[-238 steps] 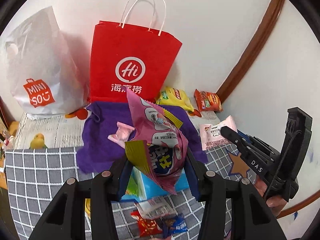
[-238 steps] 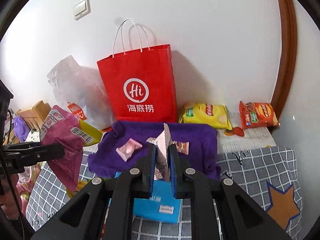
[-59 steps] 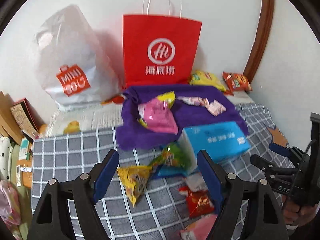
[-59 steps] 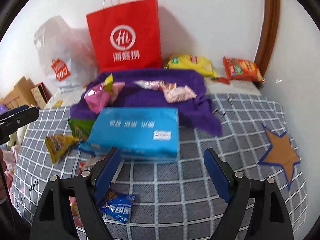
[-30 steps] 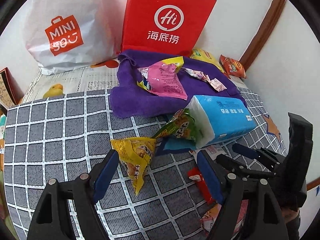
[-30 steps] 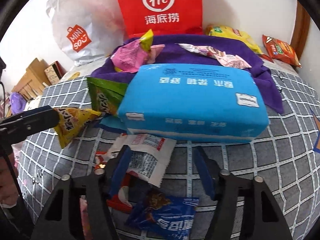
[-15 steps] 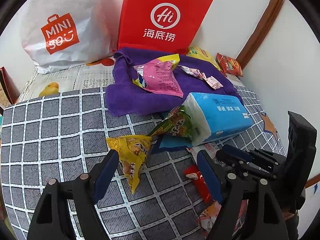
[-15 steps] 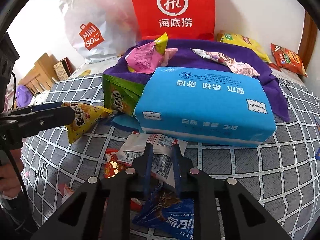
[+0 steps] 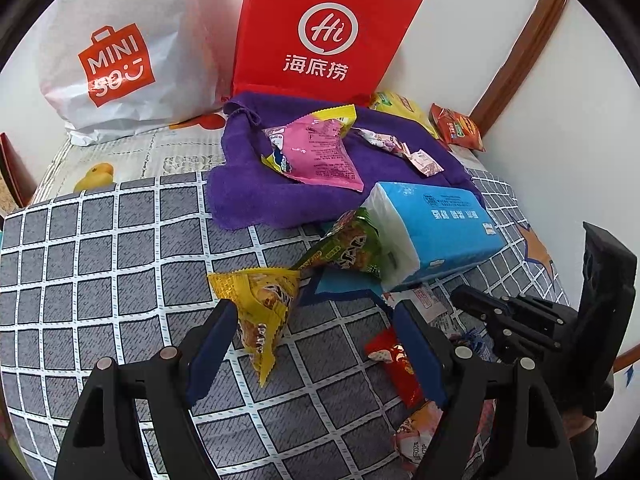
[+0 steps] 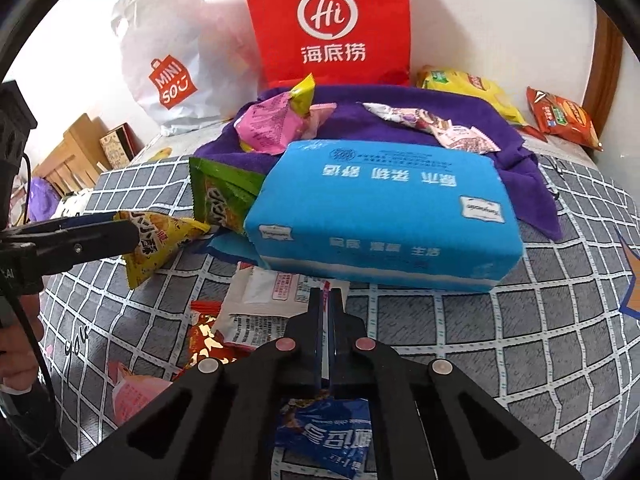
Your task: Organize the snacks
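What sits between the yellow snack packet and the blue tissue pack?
A green snack packet, leaning against the tissue pack beside the yellow packet; both wrist views show it.

Grey bedcover (image 9: 120, 272) checked in white; purple towel (image 9: 256, 200); blue tissue pack (image 10: 384, 208); red paper bag (image 9: 320, 40); yellow triangular snack packet (image 9: 260, 300).

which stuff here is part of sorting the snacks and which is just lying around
Part of the job:
- white snack packet, pinched in the right gripper
- yellow snack packet, between the open fingers of the left gripper
- green snack packet
- pink snack bag on the purple towel

Just lying about:
- blue tissue pack
- white Miniso bag
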`<state>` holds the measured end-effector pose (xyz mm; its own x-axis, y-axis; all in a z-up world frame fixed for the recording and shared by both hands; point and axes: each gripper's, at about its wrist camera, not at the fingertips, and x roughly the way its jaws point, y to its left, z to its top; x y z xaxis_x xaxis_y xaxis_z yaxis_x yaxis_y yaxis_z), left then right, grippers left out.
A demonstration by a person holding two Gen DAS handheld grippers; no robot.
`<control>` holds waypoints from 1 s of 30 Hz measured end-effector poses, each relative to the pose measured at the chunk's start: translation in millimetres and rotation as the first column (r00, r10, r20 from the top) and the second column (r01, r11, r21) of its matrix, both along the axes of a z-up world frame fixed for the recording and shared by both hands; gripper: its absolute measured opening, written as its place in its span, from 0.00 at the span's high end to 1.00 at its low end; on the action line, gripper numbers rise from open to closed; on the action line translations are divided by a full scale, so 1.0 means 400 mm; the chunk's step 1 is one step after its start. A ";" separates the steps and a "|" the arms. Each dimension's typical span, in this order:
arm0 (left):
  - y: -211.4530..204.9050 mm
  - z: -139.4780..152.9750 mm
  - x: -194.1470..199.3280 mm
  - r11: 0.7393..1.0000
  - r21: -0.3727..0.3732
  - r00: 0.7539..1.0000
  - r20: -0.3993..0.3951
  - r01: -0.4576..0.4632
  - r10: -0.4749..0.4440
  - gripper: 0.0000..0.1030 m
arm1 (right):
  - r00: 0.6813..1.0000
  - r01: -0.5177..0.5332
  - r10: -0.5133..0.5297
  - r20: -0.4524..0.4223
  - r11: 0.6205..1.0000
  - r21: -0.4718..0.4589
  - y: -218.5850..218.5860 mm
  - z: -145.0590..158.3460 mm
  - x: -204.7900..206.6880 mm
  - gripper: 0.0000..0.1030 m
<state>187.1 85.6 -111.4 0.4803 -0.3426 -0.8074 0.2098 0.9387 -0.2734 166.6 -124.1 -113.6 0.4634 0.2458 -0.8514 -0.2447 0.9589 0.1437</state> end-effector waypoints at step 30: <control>0.029 -0.011 0.011 0.999 -0.039 0.999 -0.027 -0.024 0.023 0.23 | 0.999 -0.006 0.006 -0.048 1.000 0.000 0.072 -0.047 0.040 0.48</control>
